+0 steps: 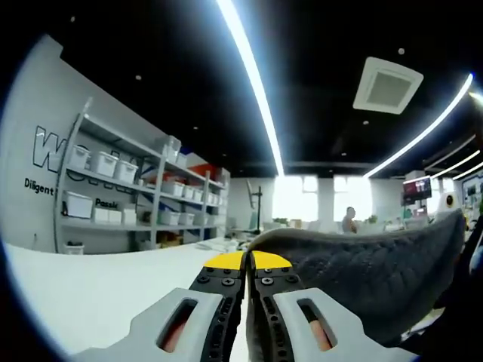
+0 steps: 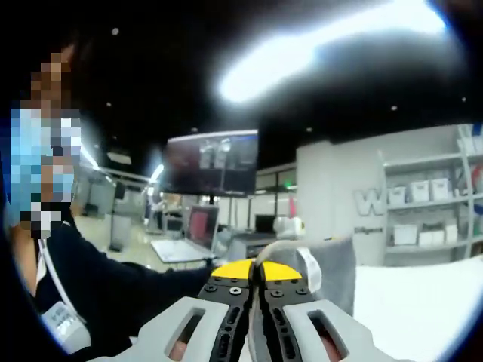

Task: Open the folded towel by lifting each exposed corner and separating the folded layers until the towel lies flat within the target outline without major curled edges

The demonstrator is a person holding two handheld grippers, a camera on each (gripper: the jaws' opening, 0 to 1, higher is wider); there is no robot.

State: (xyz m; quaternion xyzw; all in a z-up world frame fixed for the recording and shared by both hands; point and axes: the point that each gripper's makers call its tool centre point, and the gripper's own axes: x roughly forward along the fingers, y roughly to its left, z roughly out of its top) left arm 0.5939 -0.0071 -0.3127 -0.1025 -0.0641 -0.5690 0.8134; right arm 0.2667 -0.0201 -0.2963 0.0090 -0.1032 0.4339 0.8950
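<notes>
Left tongs: the left tongs (image 1: pixel 247 262) rise from 6 o'clock in the left gripper view, two yellow-tipped jaws pressed together and clenched on an edge of the towel.
Towel, left gripper view: one grey towel (image 1: pixel 362 275) hangs raised off the tabletop, spreading from the jaw tips toward 3 o'clock, its upper edge curving up to a peak near the right side.
Right tongs: the right tongs (image 2: pixel 255 271) rise from 6 o'clock in the right gripper view, two yellow-tipped jaws closed together, gripping a corner of the same towel (image 2: pixel 332 275).
Towel, right gripper view: the grey cloth stands just behind the jaw tips and drapes toward 4 o'clock, with a pale fold touching the right jaw.
Tabletop: one white tabletop (image 1: pixel 113 286) lies at 8 o'clock in the left gripper view, below the lifted cloth; in the right gripper view it shows at 4 o'clock.
Shelving: one grey shelf unit (image 1: pixel 128 192) at 9 o'clock carries many white bins; exact count cannot be told.
Lights: one long bright ceiling strip (image 1: pixel 253 83) runs from 12 o'clock toward the centre; several more curve at 2 o'clock.
Person: one person in a dark sleeve (image 2: pixel 98 283) sits at 8 o'clock in the right gripper view.
Screen: one dark hanging monitor (image 2: pixel 213 162) sits near centre.
</notes>
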